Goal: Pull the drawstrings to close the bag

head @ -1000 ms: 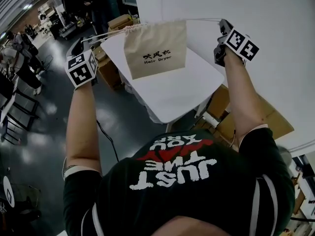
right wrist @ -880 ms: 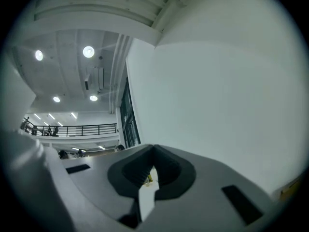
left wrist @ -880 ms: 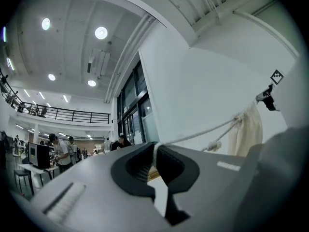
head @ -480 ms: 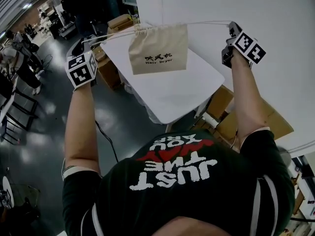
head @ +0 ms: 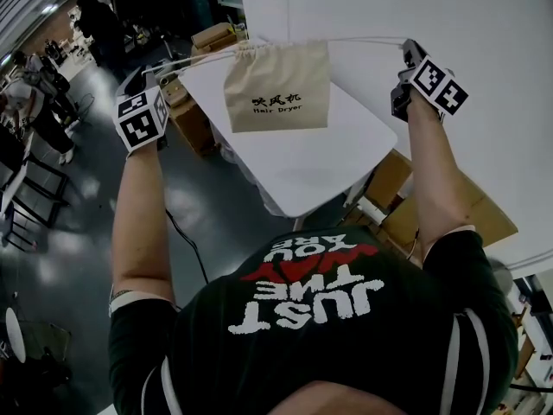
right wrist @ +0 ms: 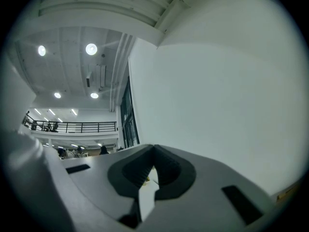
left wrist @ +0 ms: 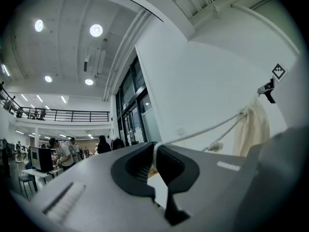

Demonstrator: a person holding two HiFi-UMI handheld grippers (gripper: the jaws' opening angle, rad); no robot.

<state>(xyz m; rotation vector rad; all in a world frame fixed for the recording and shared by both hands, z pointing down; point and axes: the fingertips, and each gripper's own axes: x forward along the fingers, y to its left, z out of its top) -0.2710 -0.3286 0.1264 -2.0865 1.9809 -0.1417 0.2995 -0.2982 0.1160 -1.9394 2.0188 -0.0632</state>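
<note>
A beige drawstring bag [head: 276, 85] with dark print hangs in the air above the white table [head: 311, 167], its mouth gathered at the top. Its white cords run taut to both sides. My left gripper [head: 152, 74] is shut on the left drawstring [head: 194, 56], which enters its jaws [left wrist: 154, 150] in the left gripper view. There the bag [left wrist: 252, 127] hangs off to the right, with the other gripper [left wrist: 268, 89] beyond it. My right gripper [head: 406, 52] is shut on the right drawstring [head: 363, 40]. Its closed jaws [right wrist: 153, 154] hide the cord in the right gripper view.
Cardboard boxes [head: 212, 37] stand beyond the table's far corner, and more boxes [head: 389, 197] sit below its right side. A white wall [head: 484, 24] fills the right. People stand by desks at the far left [head: 34, 111]. Dark floor lies to the left.
The right gripper has moved outward to the right and the bag has shifted a little to the right with it. The left gripper has hardly moved.
</note>
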